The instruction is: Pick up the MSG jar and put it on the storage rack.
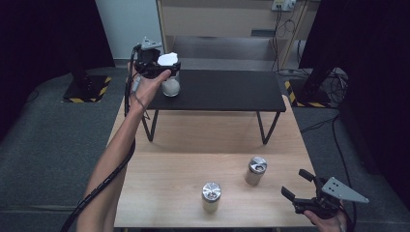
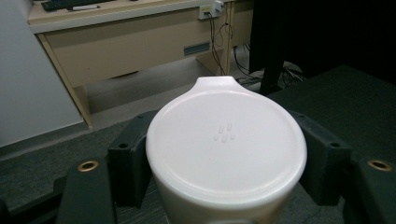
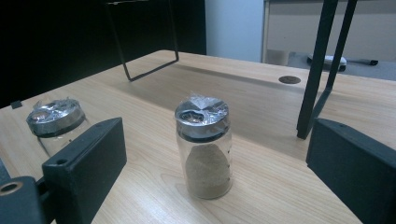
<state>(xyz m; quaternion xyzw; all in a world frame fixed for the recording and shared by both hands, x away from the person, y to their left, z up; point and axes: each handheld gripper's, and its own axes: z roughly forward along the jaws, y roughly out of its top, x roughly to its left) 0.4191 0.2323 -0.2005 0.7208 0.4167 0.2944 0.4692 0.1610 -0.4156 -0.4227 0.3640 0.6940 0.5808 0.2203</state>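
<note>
White-lidded jar point(image 2: 226, 149) clamped betw. black fingers point(image 2: 130, 158).

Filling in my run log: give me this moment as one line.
left hand-held gripper: shut on white-lidded jar at black shelf | right hand-held gripper: open, facing foil-capped jar | second foil-capped jar: on wooden table

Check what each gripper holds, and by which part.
Left gripper clamps the white-lidded jar by its lid's sides. Right gripper is open, holding nothing.

Glossy white plastic lid point(image 2: 226, 144)
</note>
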